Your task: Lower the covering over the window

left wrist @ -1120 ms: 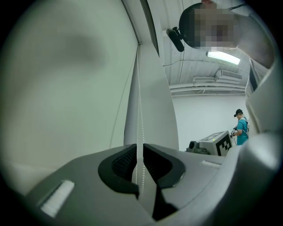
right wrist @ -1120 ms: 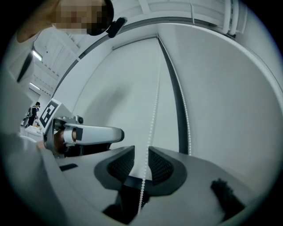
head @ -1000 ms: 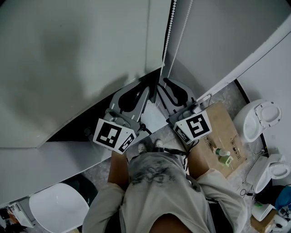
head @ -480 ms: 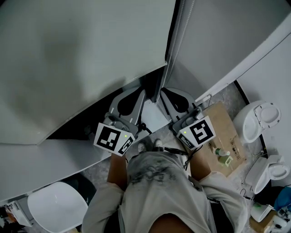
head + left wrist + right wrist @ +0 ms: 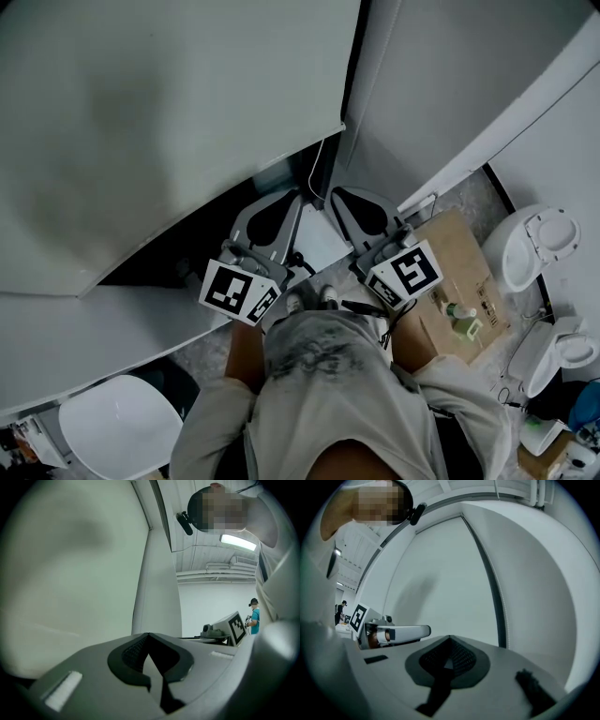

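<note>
At the window, the pale blind (image 5: pixel 187 141) hangs part-way down, its lower edge ending just left of the thin cord (image 5: pixel 319 161). The left gripper (image 5: pixel 297 197) and right gripper (image 5: pixel 334 193) sit just below that cord, side by side, each with jaws pressed together and nothing visible between them. Lowering the blind further likely calls for parting one pair of jaws, catching the cord squarely, then drawing straight down in short, even pulls so it does not slip.
</note>
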Motion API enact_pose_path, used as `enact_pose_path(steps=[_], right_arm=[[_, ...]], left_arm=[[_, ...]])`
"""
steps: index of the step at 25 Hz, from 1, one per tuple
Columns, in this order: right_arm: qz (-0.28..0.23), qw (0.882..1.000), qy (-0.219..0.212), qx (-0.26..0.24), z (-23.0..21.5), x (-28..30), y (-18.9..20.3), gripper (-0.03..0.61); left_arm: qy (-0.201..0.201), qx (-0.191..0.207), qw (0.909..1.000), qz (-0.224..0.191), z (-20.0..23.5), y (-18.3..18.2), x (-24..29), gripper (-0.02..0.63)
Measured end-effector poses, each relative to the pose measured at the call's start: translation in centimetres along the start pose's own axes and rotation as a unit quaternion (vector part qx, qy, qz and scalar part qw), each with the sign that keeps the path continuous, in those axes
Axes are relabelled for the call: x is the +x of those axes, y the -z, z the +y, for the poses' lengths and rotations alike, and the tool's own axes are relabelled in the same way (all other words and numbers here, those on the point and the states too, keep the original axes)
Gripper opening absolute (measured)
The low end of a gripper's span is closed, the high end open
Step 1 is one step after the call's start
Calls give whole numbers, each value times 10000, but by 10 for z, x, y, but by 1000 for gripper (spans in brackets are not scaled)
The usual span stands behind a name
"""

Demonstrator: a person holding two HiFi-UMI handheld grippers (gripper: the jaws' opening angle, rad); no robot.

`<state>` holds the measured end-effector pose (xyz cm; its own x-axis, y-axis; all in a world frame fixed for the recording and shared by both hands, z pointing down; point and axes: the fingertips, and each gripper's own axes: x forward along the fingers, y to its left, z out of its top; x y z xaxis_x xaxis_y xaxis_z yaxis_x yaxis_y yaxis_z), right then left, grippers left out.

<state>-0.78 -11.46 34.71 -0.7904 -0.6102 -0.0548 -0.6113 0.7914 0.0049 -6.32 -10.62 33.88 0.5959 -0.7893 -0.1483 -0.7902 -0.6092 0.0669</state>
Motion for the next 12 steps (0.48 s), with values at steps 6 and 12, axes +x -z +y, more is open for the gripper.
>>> enact_pose_path(steps=[6, 12], right_arm=[[9, 10000, 16, 36, 0, 0, 2, 15], [27, 10000, 26, 43, -1, 2, 4, 15]], left_arm=[[48, 13, 10000, 40, -2, 2, 2, 5], [57, -1, 10000, 75, -1, 5, 4, 5]])
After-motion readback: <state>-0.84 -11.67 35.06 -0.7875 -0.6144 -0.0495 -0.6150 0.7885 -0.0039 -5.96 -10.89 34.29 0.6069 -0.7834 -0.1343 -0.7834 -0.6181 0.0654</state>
